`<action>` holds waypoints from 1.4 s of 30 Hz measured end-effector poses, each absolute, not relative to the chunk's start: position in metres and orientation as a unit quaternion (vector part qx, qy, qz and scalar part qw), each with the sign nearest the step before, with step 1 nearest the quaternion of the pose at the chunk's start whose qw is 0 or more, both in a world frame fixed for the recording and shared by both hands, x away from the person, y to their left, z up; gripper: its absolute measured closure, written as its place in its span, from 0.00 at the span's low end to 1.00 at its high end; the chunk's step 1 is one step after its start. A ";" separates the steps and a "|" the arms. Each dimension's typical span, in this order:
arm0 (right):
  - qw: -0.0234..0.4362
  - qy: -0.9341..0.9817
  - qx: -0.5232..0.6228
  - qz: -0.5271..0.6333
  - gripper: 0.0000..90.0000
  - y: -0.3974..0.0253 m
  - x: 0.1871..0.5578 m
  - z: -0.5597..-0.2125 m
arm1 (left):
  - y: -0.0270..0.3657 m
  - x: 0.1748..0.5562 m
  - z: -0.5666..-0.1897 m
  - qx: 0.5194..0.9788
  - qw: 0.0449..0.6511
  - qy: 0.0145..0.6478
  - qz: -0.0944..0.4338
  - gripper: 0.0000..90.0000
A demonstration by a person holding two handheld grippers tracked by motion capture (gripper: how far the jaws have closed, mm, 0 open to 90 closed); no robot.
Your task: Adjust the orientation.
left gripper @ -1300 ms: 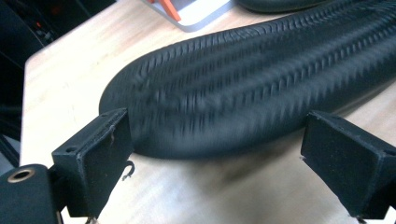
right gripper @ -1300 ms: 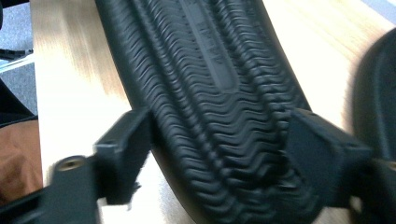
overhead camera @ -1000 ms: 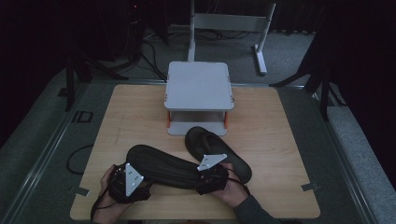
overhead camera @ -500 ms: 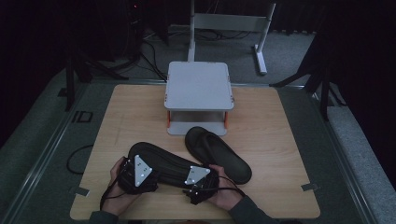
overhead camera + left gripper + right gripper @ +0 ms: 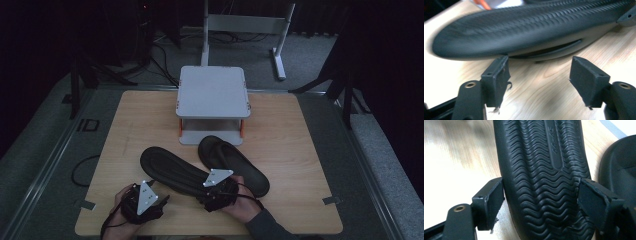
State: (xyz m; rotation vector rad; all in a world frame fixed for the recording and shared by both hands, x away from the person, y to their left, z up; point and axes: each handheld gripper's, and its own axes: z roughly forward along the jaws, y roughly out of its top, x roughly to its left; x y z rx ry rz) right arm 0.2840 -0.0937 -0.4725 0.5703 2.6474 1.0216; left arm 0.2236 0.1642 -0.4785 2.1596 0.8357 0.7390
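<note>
We note a black rubber sandal, sole up (image 5: 172,170), lying on the pale wooden desk (image 5: 295,145) just in front of the grey two-tier plastic stand (image 5: 212,102). Its sole shows wavy ridged tread. The right gripper (image 5: 541,195) has its jaws apart, straddling the sole; the left gripper (image 5: 539,72) has its jaws apart beside the sandal's edge. A second black sandal, upright (image 5: 240,162), lies alongside.
</note>
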 end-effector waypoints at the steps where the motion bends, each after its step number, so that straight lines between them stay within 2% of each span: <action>1: 0.119 0.906 0.200 0.354 0.25 -0.094 0.285 -0.472 | 0.163 0.226 -0.479 0.835 0.348 0.321 0.281 0.39; 3: 0.116 0.905 0.203 0.356 0.26 -0.095 0.285 -0.471 | 0.158 0.231 -0.479 0.837 0.352 0.315 0.276 0.39; 7: 0.118 0.894 0.204 0.380 0.40 -0.101 0.284 -0.462 | 0.149 0.237 -0.470 0.835 0.371 0.299 0.275 0.43; 9: 0.127 0.894 0.204 0.379 0.40 -0.102 0.284 -0.460 | 0.144 0.241 -0.465 0.833 0.378 0.293 0.278 0.43; 10: 0.155 0.896 0.201 0.365 0.40 -0.102 0.283 -0.459 | 0.141 0.244 -0.463 0.833 0.379 0.290 0.279 0.43; 12: 0.160 0.898 0.190 0.363 0.36 -0.102 0.282 -0.460 | 0.136 0.252 -0.460 0.831 0.384 0.285 0.283 0.43; 15: 0.181 0.898 0.184 0.356 0.35 -0.101 0.280 -0.461 | 0.128 0.263 -0.452 0.823 0.402 0.282 0.285 0.41; 16: 0.215 0.896 0.179 0.343 0.40 -0.099 0.280 -0.462 | 0.127 0.265 -0.450 0.820 0.407 0.284 0.287 0.41; 17: 0.226 0.894 0.183 0.340 0.42 -0.098 0.281 -0.463 | 0.127 0.266 -0.448 0.817 0.411 0.284 0.289 0.41; 19: 0.228 0.893 0.194 0.337 0.49 -0.100 0.286 -0.463 | 0.130 0.266 -0.443 0.810 0.417 0.288 0.296 0.40; 21: 0.227 0.885 0.221 0.341 0.51 -0.103 0.292 -0.461 | 0.136 0.264 -0.441 0.802 0.424 0.297 0.299 0.40; 30: 0.258 0.870 0.238 0.347 0.48 -0.102 0.307 -0.446 | 0.155 0.262 -0.449 0.795 0.414 0.327 0.298 0.39; 31: 0.261 0.873 0.229 0.344 0.45 -0.095 0.312 -0.444 | 0.157 0.262 -0.451 0.794 0.415 0.331 0.298 0.39; 37: 0.272 0.872 0.233 0.335 0.48 -0.084 0.329 -0.443 | 0.159 0.262 -0.452 0.792 0.415 0.335 0.296 0.39; 40: 0.275 0.869 0.246 0.331 0.50 -0.082 0.339 -0.444 | 0.160 0.262 -0.453 0.792 0.414 0.337 0.296 0.39; 42: 0.280 0.869 0.246 0.325 0.58 -0.081 0.344 -0.443 | 0.161 0.263 -0.455 0.792 0.415 0.340 0.294 0.39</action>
